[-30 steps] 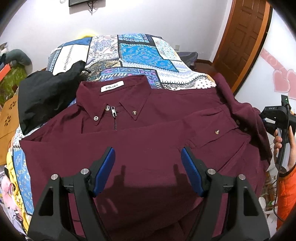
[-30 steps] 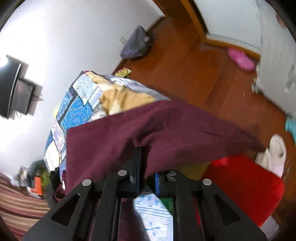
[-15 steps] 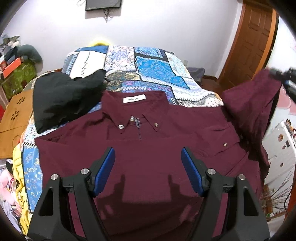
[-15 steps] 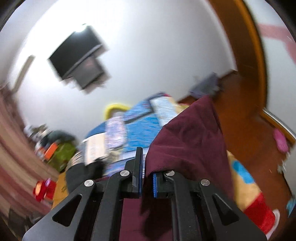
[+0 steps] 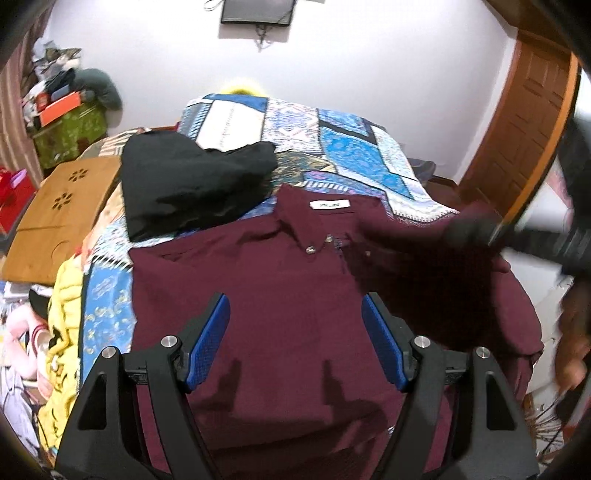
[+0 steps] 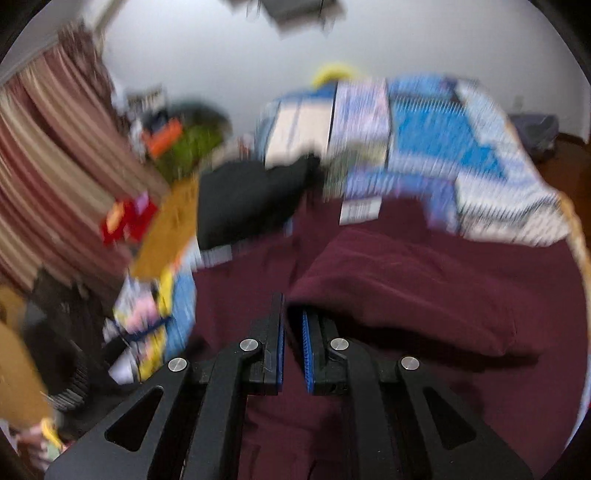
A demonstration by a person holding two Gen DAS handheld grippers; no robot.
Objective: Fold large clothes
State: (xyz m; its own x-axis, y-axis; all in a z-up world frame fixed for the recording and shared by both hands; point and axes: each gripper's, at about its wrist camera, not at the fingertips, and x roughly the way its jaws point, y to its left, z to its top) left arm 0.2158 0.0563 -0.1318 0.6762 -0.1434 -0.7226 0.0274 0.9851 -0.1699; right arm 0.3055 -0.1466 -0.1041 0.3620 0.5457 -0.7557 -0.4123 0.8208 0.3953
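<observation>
A large maroon shirt (image 5: 266, 295) lies front up on the patchwork quilt (image 5: 347, 147), collar and white label away from me. My left gripper (image 5: 295, 332) is open and empty above the shirt's lower front. My right gripper (image 6: 292, 332) is shut on the shirt's right sleeve (image 6: 399, 280) and holds it over the shirt body (image 6: 236, 295). In the left wrist view the right gripper (image 5: 476, 232) shows as a dark blur over the shirt's right chest, with the sleeve (image 5: 436, 280) draped beneath it. The right wrist view is motion-blurred.
A folded black garment (image 5: 192, 184) lies on the bed left of the collar. A wooden board (image 5: 62, 210) stands at the left, yellow fabric (image 5: 66, 317) hangs at the bed's left edge. A wooden door (image 5: 524, 122) is at the right. A screen (image 5: 256, 11) hangs on the wall.
My right gripper has lifted the sleeve from the bed's right side and swung it left over the shirt's chest. My left gripper stays open; its view has pulled back.
</observation>
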